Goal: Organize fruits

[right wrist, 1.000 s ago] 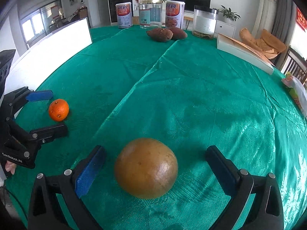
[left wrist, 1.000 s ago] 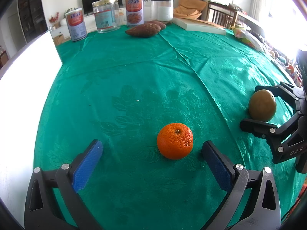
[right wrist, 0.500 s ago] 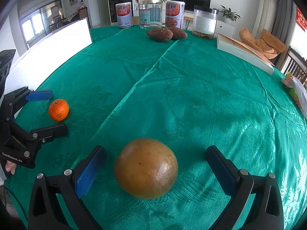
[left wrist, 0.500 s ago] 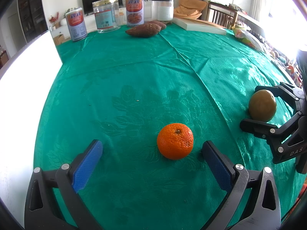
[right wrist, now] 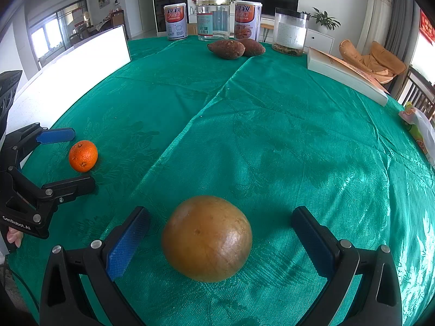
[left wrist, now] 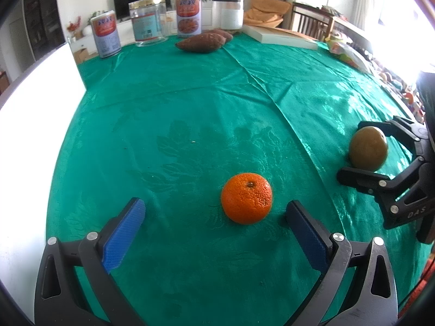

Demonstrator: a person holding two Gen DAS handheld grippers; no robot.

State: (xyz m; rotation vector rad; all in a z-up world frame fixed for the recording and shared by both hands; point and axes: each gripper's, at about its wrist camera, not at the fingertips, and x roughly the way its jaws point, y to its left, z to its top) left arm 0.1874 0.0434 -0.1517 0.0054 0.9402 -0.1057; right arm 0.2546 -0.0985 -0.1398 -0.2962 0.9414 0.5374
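1. Orange skin first: the orange [left wrist: 246, 198] sits on the green tablecloth [left wrist: 190, 103] near the table's front edge, between the spread fingers of the left claw [left wrist: 214, 212], nearer its right finger and touching neither

2. Just to its right along the same edge, the brown round fruit [right wrist: 207, 238] lies between the wide-spread fingers of the right claw [right wrist: 221, 221], roughly centred, with clear cloth either side

3. Each fruit lies straight ahead of its own claw, so I'd judge closing is all the next move needs; both are round, so no long axis matters, though the left claw might want a nudge rightward to centre the orange

4. Toward the table's far edge stand two tins [right wrist: 176, 21], two clear jars [right wrist: 213, 19], and two sweet potatoes [right wrist: 227, 49]; a flat box [right wrist: 345, 74] lies by the right edge and a white board [right wrist: 81, 62] along the left

5. Beyond is a bright living room with a television [right wrist: 270, 0]
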